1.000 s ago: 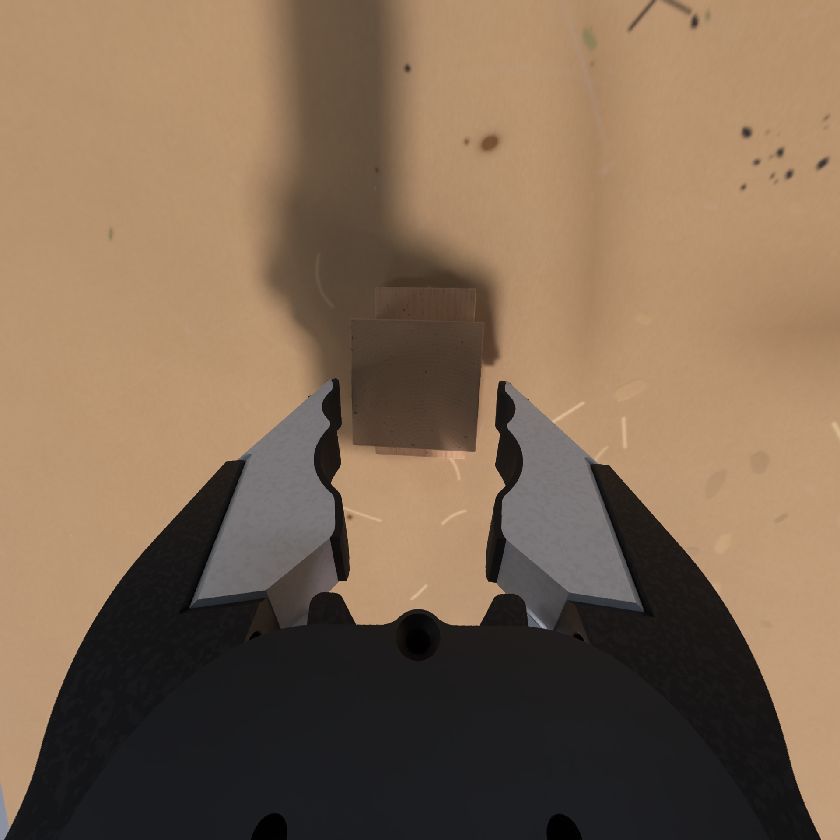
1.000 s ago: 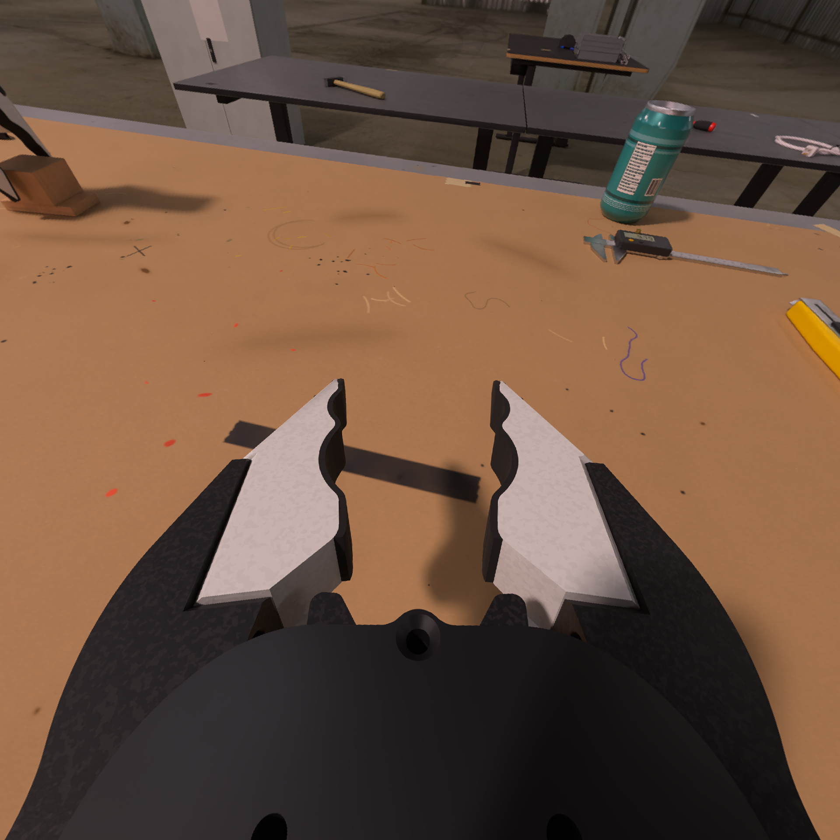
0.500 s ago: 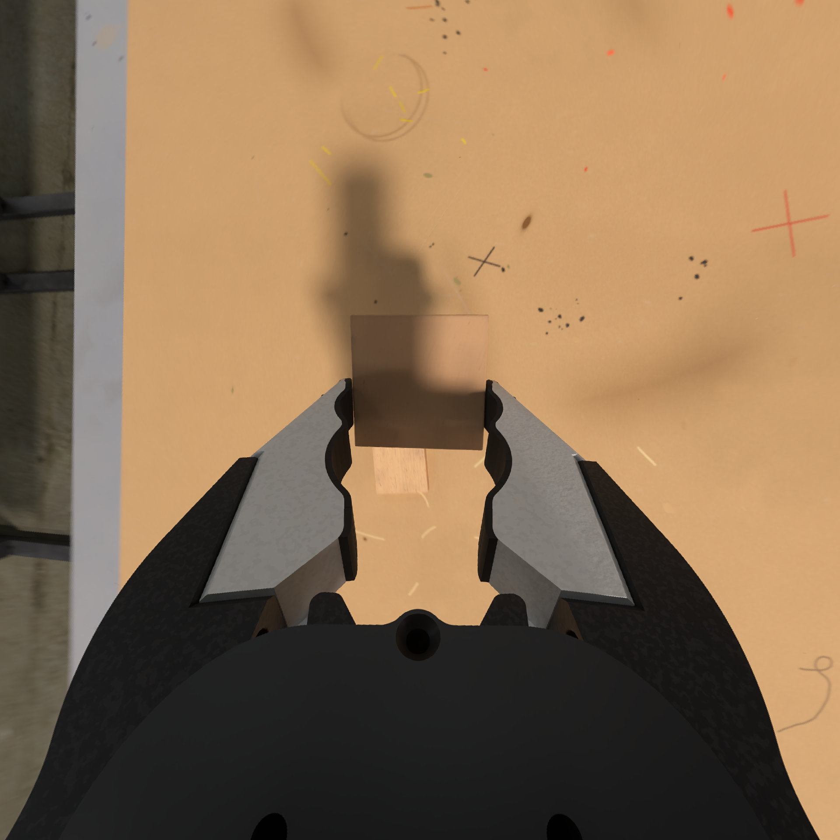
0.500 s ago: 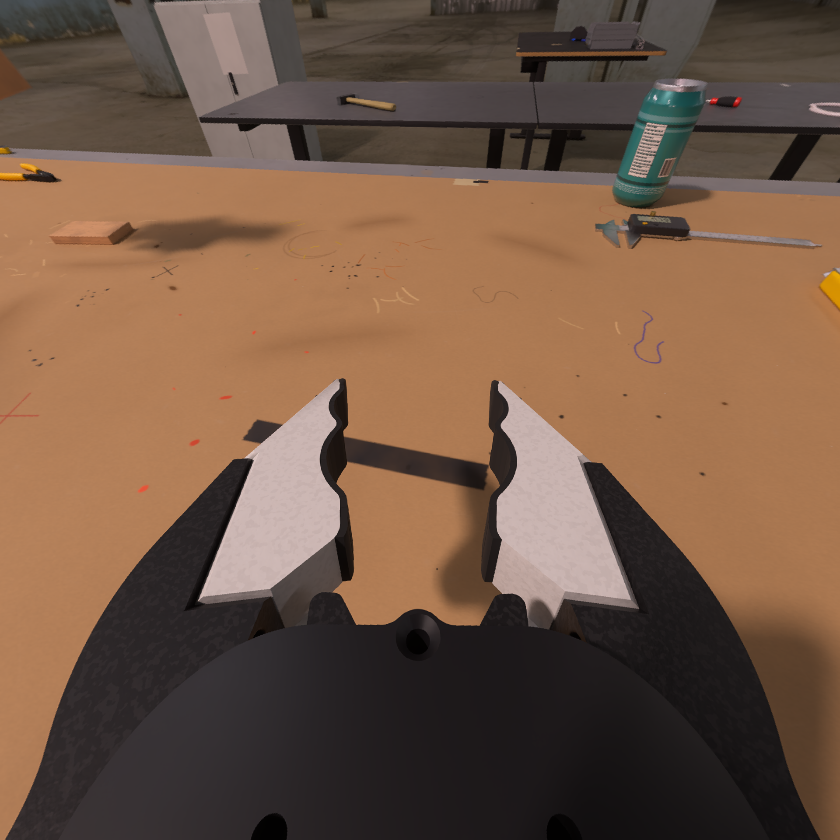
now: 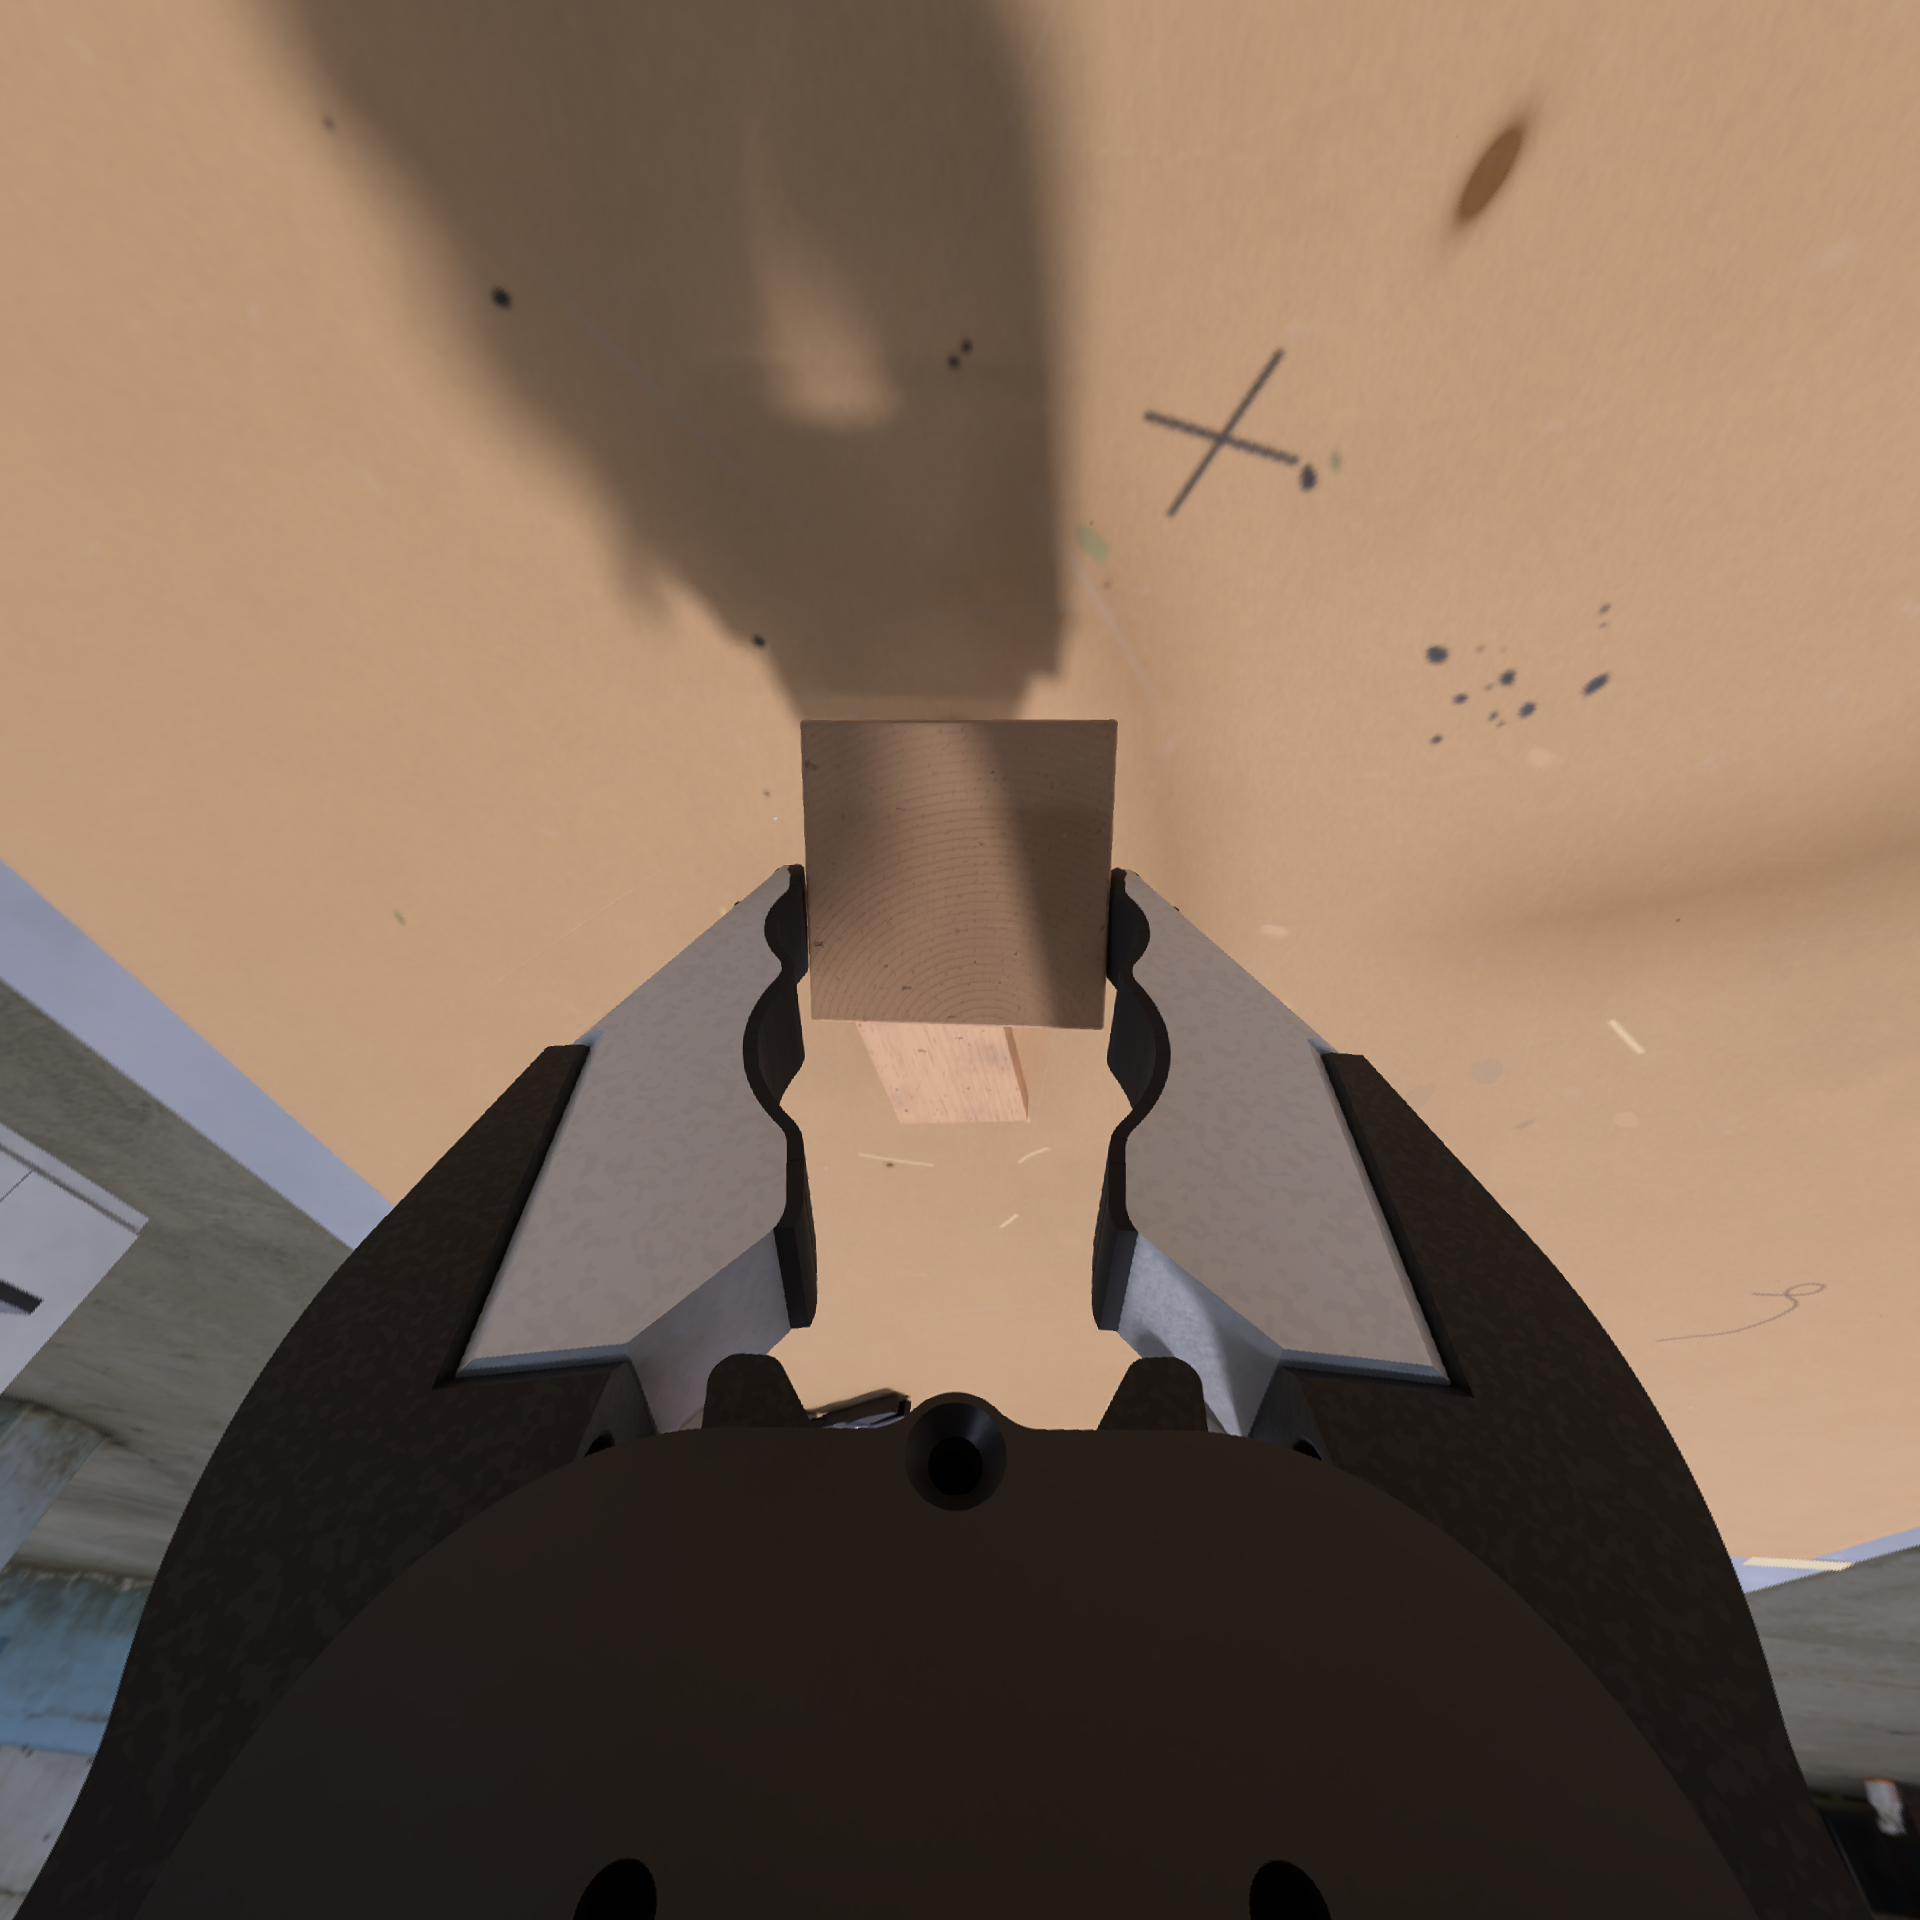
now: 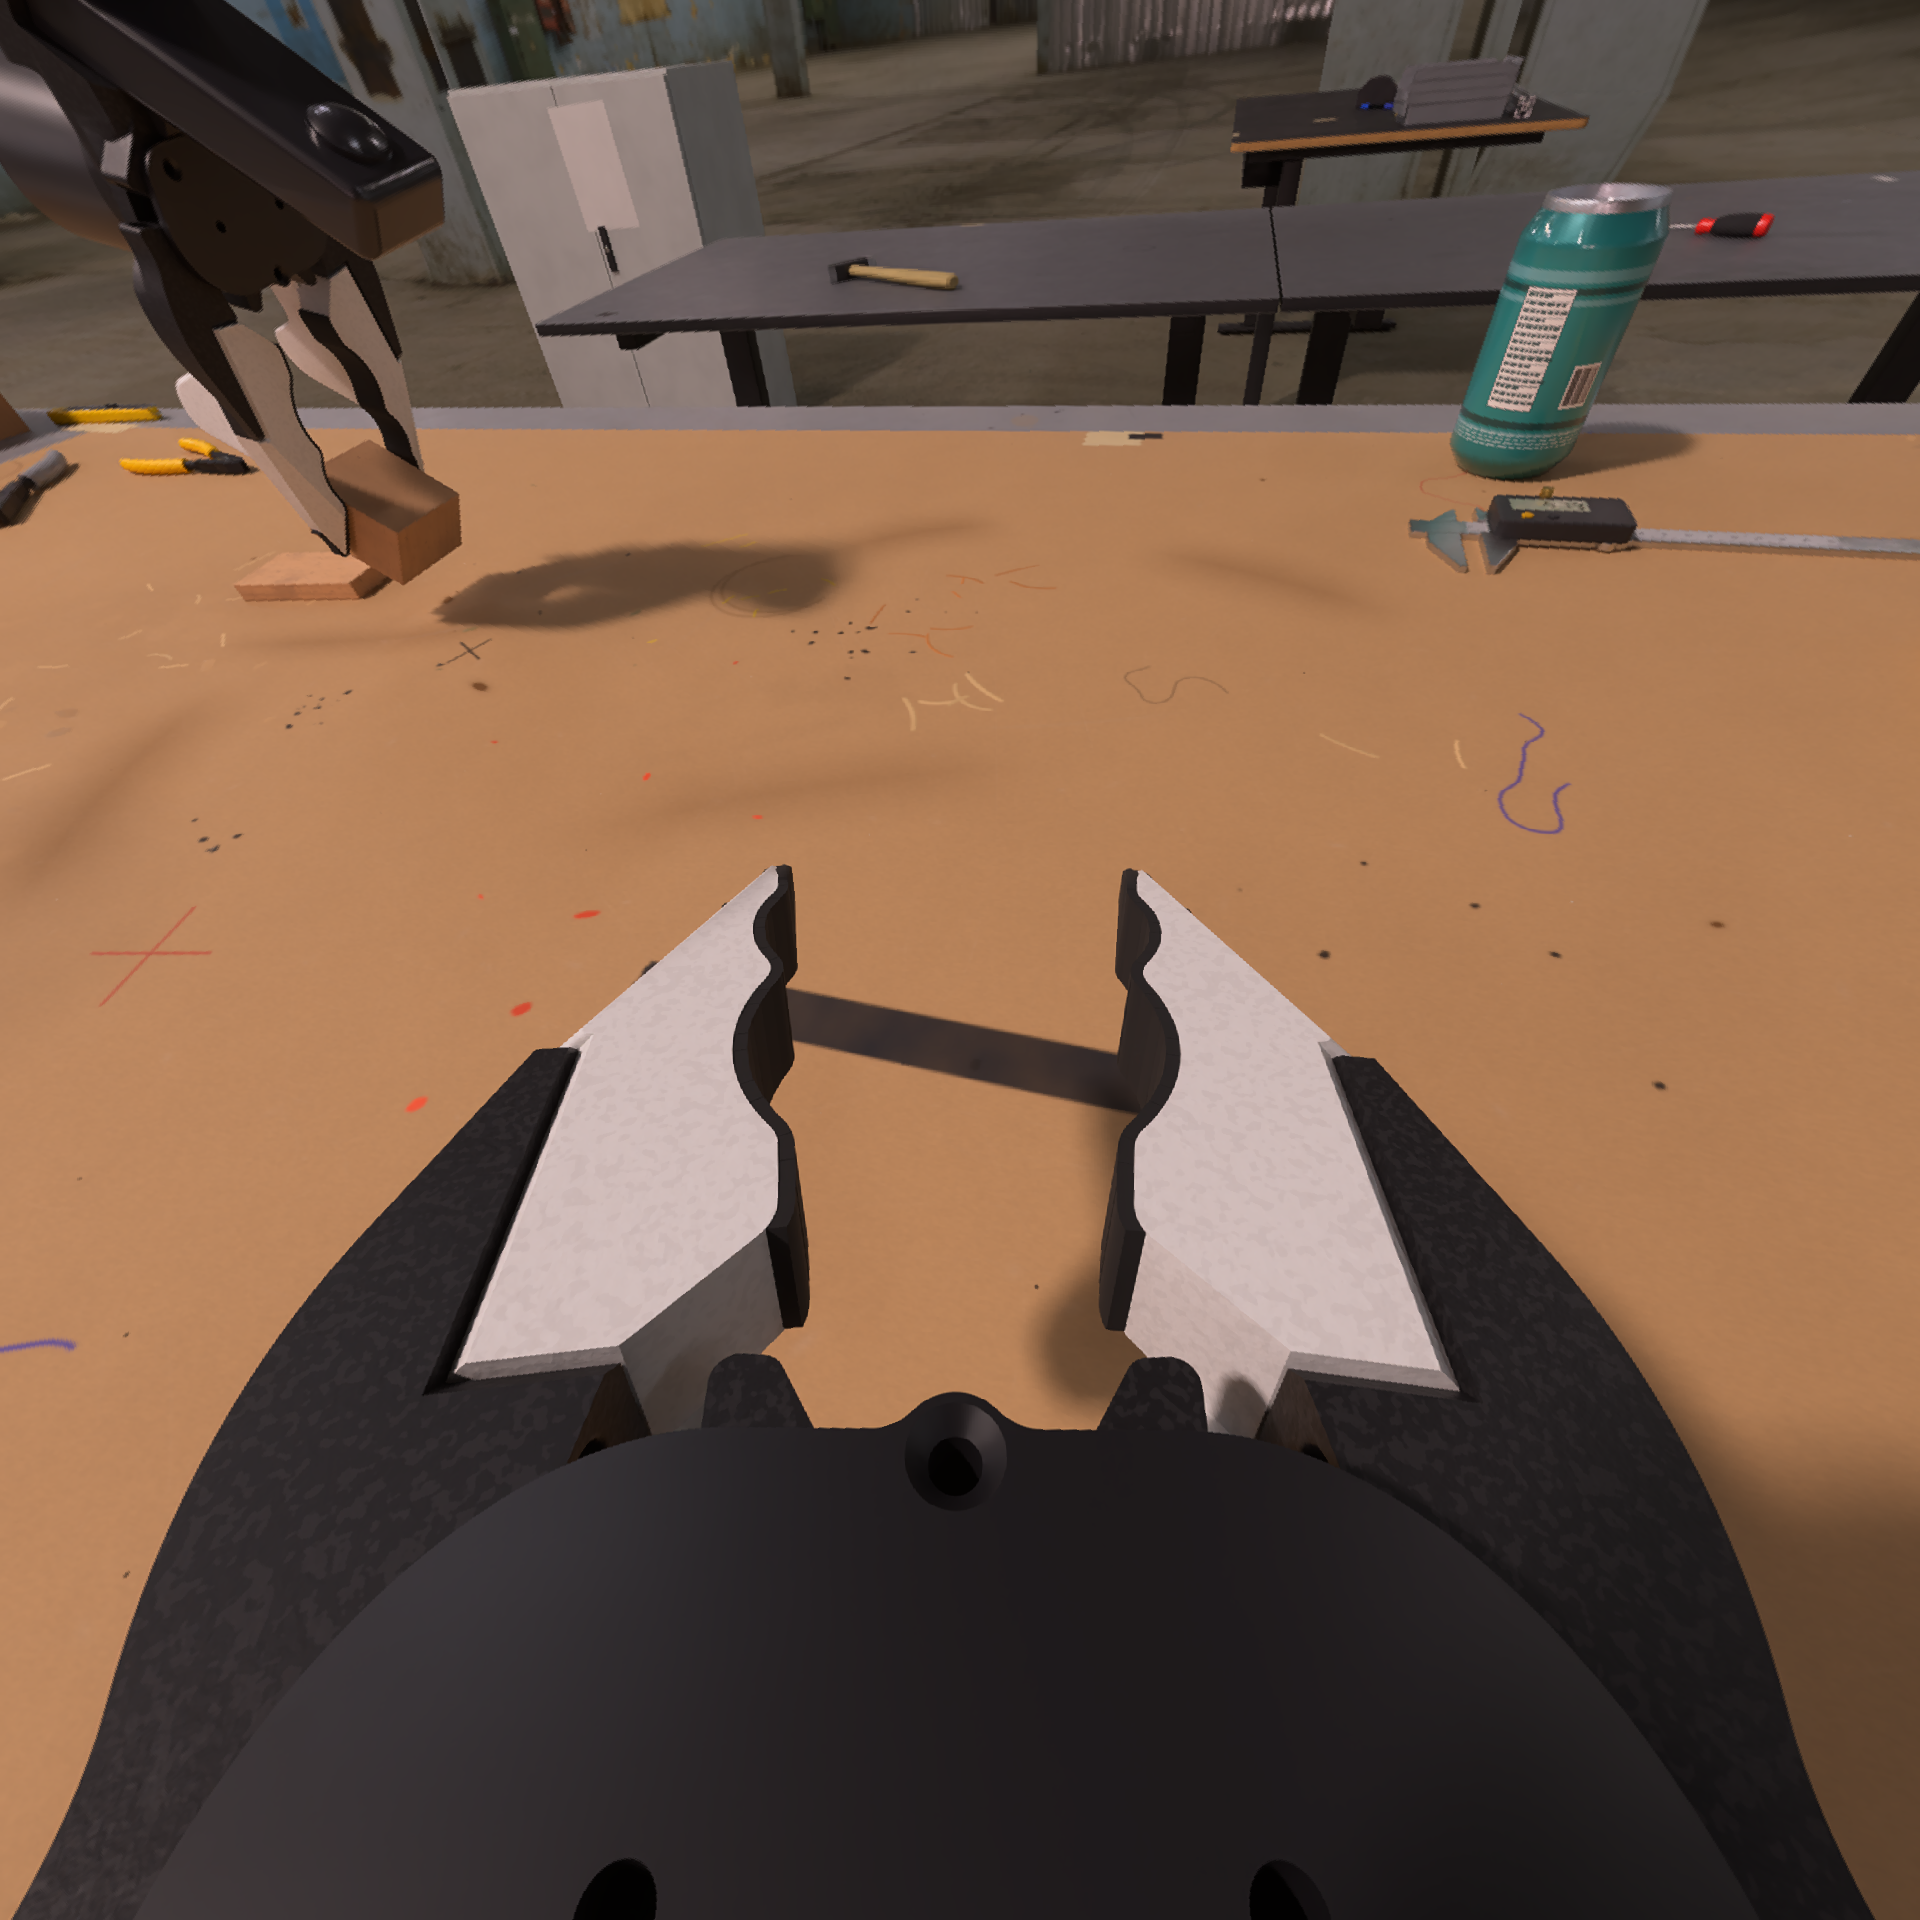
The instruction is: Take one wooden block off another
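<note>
workbench [image 6: 1143, 665]: broad tan surface, scuffed and pen-marked. left gripper [image 5: 956, 894]: fingers pinching the darker wooden block [image 5: 956, 873] on its two side faces, block carried tilted above the table. right gripper [image 6: 954, 883]: fingers spread, nothing between them, hovering well apart from the work. lighter flat block [image 5: 951, 1070]: lying on the table just below and beside the held block; from the right wrist view contact between the two cannot be confirmed. judgement: lift-off step is under way. recommend steady pinch, raising clear before travelling sideways, then setting down on bare table.
</note>
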Available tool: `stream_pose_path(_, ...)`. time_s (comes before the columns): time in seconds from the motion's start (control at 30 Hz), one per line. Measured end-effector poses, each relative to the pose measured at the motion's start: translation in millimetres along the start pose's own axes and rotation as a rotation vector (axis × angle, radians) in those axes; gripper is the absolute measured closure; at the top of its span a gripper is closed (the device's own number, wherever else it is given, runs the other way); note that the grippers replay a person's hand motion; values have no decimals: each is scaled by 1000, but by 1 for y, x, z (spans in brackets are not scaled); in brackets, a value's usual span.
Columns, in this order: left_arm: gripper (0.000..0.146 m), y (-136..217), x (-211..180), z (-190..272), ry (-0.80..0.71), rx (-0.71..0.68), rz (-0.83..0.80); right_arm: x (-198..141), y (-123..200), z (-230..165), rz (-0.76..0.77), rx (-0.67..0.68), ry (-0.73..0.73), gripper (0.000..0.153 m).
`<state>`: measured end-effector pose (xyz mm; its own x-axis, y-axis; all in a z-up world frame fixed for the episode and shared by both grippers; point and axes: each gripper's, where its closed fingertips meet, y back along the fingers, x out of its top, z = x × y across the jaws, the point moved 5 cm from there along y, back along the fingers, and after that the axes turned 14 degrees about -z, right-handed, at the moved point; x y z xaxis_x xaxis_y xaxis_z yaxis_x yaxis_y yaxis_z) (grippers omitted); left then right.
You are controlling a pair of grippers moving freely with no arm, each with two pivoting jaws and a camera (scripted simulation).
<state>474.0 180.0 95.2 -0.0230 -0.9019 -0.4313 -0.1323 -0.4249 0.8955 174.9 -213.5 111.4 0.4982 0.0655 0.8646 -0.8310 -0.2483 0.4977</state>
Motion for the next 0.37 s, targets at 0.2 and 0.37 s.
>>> stream_pose_path(0.2,88,-16,4,9,-42,-8,-63,-2,-1,2,-11,19,-14,90)
stream_pose_path(0.37,88,-23,4,10,-47,-16,-112,-2,-2,1,-17,28,-16,91)
